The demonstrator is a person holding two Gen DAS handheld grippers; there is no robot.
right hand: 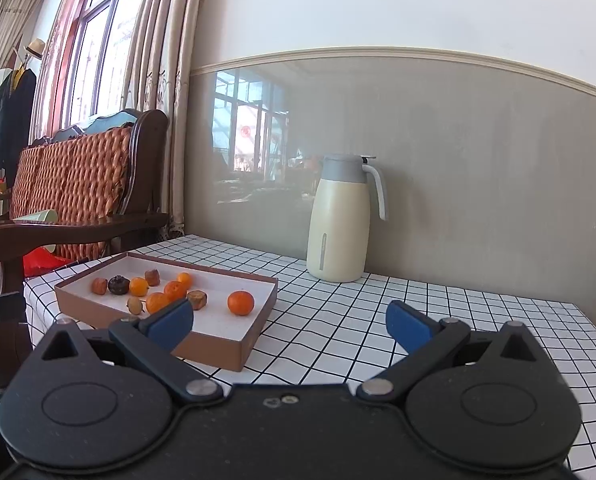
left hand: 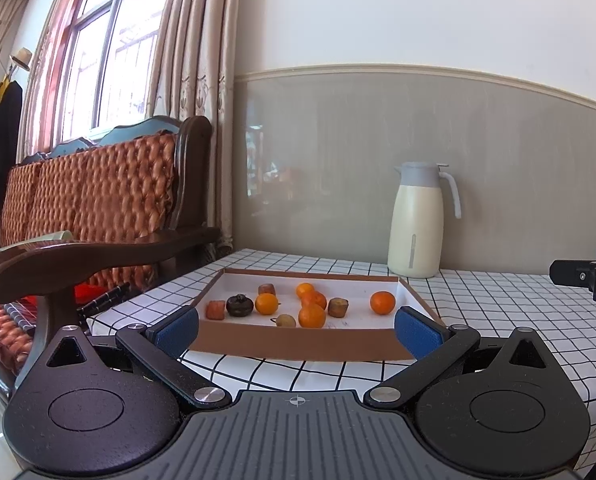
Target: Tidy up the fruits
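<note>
Shallow cardboard tray [left hand: 298, 346] sits on the checked tablecloth [left hand: 498, 320] near the table's left edge, its low brown wall facing both cameras. Fruits lie loose on its white floor: five oranges, one of them [left hand: 382, 303] alone toward the tray's right wall, the rest clustered mid-tray with a dark mangosteen [left hand: 239, 305], a few brownish pieces and a small pale fruit [left hand: 285, 321] close to the near wall. Left gripper [left hand: 298, 330] hangs just in front of the near wall, jaws spread wide, holding nothing. Right gripper [right hand: 289, 326] hovers off the tray's right corner over bare cloth, jaws also wide apart and empty. Risks, as I judge them: the oranges are round and smooth — a pinch off centre likely squirts one sideways into its neighbours, and the cluster is tight enough that a finger going down beside one fruit nudges the next. Tray looks light; a fingertip catching its wall could shove it toward the table's left edge, beside the wooden sofa [left hand: 97, 208]. Soft brown pieces may bruise if squeezed hard. Thermos jug [right hand: 340, 220] at the back edge stands well apart — low hazard.
</note>
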